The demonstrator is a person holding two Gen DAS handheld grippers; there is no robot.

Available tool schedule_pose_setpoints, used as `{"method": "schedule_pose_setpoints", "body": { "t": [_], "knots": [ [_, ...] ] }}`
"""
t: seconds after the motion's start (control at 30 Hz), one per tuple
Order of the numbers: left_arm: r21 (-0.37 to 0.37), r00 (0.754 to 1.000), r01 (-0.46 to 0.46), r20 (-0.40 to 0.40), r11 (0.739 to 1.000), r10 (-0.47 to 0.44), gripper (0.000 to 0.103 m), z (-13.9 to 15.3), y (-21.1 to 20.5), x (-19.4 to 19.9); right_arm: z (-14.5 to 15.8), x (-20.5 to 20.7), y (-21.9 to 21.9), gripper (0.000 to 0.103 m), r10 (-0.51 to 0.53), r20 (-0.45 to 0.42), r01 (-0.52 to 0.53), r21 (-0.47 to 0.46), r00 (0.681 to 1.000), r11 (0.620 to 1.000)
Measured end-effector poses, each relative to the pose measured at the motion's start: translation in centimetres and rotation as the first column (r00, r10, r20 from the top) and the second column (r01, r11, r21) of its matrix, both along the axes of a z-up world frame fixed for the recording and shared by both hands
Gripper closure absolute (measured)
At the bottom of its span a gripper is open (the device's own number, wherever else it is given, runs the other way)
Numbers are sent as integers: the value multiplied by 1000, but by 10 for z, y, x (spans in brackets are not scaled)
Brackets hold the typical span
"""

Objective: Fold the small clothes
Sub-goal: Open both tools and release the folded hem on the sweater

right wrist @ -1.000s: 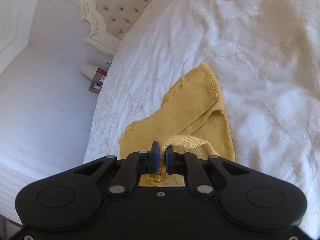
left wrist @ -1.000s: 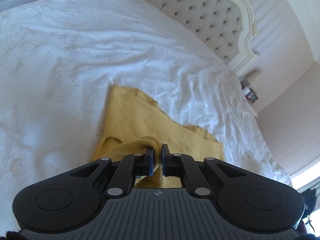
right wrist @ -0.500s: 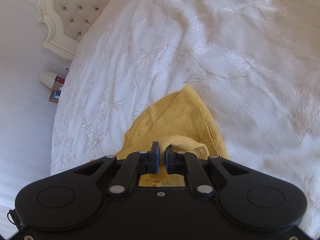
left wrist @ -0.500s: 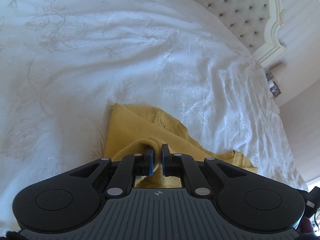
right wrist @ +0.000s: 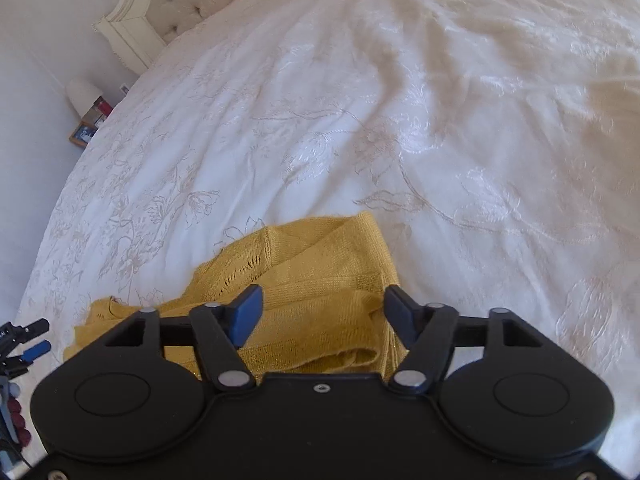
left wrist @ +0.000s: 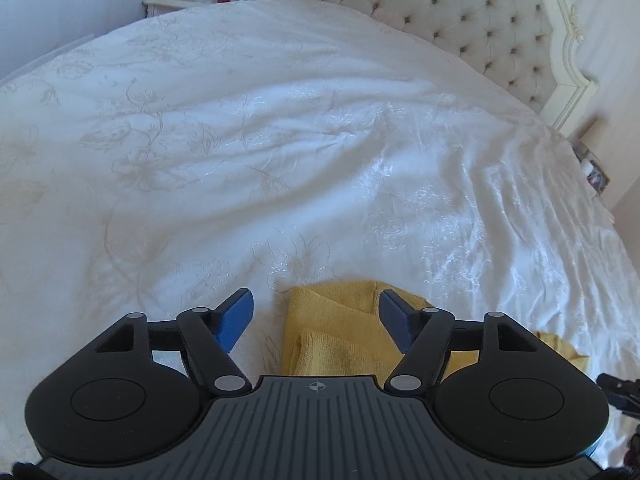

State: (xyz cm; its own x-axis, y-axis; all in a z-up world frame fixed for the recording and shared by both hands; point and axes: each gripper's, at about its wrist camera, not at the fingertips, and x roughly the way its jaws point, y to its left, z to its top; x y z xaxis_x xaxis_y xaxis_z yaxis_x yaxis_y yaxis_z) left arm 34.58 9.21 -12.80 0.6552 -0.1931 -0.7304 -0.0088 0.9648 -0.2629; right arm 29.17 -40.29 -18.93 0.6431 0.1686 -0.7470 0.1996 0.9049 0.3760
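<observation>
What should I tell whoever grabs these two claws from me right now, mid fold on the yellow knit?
Left claw: open, holding nothing, above the yellow knit's left edge.
Right claw: open, holding nothing, over the knit's right part.
The knit lies on the white bedspread, near the front edge, doubled over with layers showing.
Done: one fold is laid and let go.
Left: the side toward the left claw looks bunched; judge whether to smooth it and fold again.

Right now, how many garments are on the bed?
1: a yellow knit garment, folded over on the white bedspread, just ahead of the open left gripper and right gripper. Anything hidden beneath them wouldn't show.
</observation>
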Motion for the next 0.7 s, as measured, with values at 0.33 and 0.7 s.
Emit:
{"method": "schedule_pose_setpoints", "body": {
  "t": [0.33, 0.7],
  "knots": [
    [165, 982, 184, -79, 969, -173, 34, -19, -65, -65, 6, -55, 50, 14, 225, -33, -225, -283, 974, 932],
    [237, 970, 228, -142, 944, -199, 34, -53, -88, -23, -22, -28, 76, 10, 288, -110, -308, -390, 951, 868]
  ]
}}
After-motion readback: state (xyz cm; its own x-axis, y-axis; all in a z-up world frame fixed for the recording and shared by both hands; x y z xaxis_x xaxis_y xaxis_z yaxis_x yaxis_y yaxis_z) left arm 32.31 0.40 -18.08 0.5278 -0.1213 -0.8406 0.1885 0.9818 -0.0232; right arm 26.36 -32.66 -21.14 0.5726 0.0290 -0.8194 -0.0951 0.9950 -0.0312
